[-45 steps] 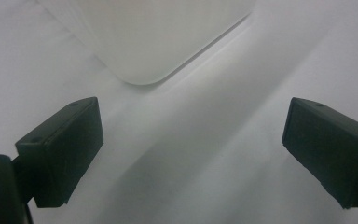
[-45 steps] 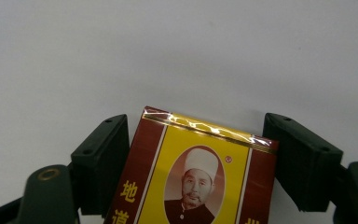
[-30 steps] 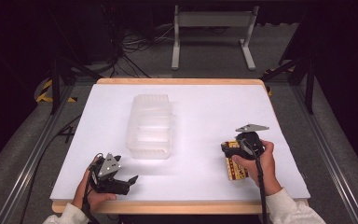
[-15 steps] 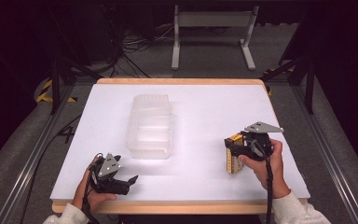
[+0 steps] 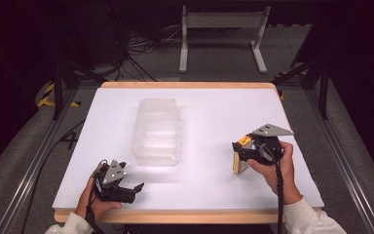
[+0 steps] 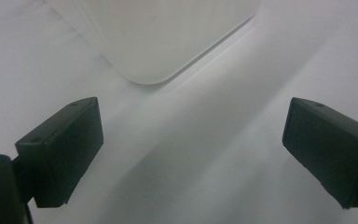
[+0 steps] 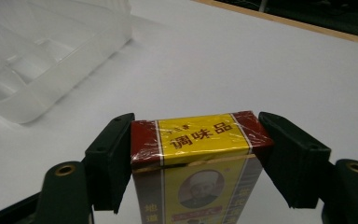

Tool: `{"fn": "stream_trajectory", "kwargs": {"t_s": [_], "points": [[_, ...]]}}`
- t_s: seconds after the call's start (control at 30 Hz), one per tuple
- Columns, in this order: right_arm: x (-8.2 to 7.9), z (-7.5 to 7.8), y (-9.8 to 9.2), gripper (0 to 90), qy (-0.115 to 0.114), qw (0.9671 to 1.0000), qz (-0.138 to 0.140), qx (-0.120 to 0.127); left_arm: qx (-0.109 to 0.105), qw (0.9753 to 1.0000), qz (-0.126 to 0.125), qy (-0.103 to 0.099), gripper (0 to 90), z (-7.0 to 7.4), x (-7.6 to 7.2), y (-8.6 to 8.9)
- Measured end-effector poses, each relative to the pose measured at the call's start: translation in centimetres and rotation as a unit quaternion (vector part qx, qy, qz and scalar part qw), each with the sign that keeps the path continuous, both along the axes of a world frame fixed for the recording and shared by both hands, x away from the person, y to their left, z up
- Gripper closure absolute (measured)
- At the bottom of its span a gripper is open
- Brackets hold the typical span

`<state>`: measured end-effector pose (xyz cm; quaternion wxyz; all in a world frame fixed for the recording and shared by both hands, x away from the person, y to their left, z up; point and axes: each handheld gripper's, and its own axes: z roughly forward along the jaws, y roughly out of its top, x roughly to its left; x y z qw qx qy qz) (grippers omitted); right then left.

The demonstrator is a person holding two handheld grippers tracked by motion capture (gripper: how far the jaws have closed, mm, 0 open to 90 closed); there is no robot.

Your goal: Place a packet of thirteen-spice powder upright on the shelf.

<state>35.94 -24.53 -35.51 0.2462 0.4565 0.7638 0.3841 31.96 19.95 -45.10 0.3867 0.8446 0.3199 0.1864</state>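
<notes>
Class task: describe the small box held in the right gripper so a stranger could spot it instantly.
On the white table, look right of the clear plastic tray. The right gripper clamps a small box. Its yellow-and-dark-red wrapper with printed characters is the table's one colourful item.

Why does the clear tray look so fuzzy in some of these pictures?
In the left gripper view the clear tray sits close and out of focus, a pale blur with soft shadow beneath. In the right gripper view focus falls on the box between the tongs. The high view shows glare on the white table.
</notes>
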Motion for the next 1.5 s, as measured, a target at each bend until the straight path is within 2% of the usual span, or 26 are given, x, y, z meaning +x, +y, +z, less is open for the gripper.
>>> {"fn": "stream_trajectory", "kwargs": {"t_s": [0.17, 0.3, 0.47, 0.8, 0.97, 1.2, 1.5], "points": [[0.0, 0.5, 0.9, 30.4, -0.014, 0.9998, 0.005, 0.011, -0.002, 1.0, -0.001, 0.0, 5.8, 0.0, 0.0, 0.0], [0.3, 1.0, 1.5, 30.5, -0.021, 0.9997, 0.009, 0.011, -0.002, 1.0, 0.0, -0.001, 5.7, 0.0, 0.0, 0.0], [0.8, 1.6, 2.7, 30.5, -0.03, 0.9995, 0.01, 0.001, -0.002, 1.0, 0.001, -0.001, 5.7, 0.0, 0.1, 0.1], [1.9, 2.7, 4.3, 30.5, -0.05, 0.9987, 0.009, 0.01, -0.004, 1.0, 0.001, -0.001, 5.8, 0.0, 0.0, 0.1], [2.7, 3.1, 5.8, 30.5, -0.063, 0.9979, 0.01, 0.009, -0.004, 1.0, 0.002, 0.0, 5.8, 0.0, 0.0, 0.2], [3.6, 3.3, 7.9, 30.5, -0.074, 0.997, 0.018, 0.014, -0.007, 1.0, 0.001, 0.001, 5.8, 0.0, 0.0, 0.3], [4.7, 3.5, 9.9, 30.5, -0.076, 0.9968, 0.015, 0.021, -0.006, 1.0, 0.0, -0.001, 5.8, 0.0, 0.1, 0.3]]}}
